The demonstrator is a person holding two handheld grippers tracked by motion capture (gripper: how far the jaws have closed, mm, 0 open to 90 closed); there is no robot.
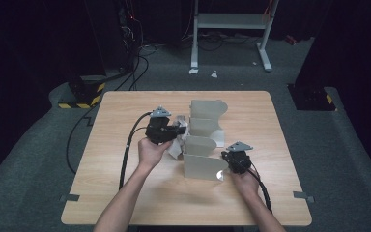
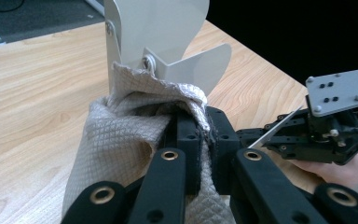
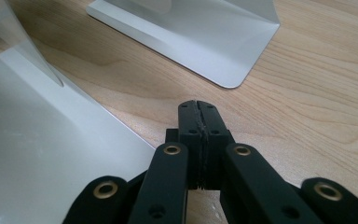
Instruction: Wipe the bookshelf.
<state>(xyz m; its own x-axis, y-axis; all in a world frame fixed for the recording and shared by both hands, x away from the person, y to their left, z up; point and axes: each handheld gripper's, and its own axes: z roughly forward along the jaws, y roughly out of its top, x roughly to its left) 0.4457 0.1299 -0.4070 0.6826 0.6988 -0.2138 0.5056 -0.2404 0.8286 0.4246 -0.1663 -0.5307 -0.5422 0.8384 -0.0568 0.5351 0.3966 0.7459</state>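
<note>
Wooden table (image 1: 125,193): left tool (image 2: 204,135) clamps grey cloth (image 2: 121,144); right tool (image 3: 198,122) clenched, empty.

In the left gripper view the quilted cloth (image 2: 121,140) runs off the bottom edge of the frame, so its lower end is cut off, and the fold that passes between the closed jaws is hidden by them. At the top of that frame the grey metal rack (image 2: 158,32) is cropped, its upper part out of sight; at the right edge the right gripper (image 2: 317,135) and the hand under it are cut off. In the right gripper view the rack's base plates (image 3: 205,42) are cropped at the top and left edges. In the high view, centre of frame, the cloth (image 1: 178,145) is too small to make out, and the left gripper (image 1: 166,129) covers part of it.
</note>
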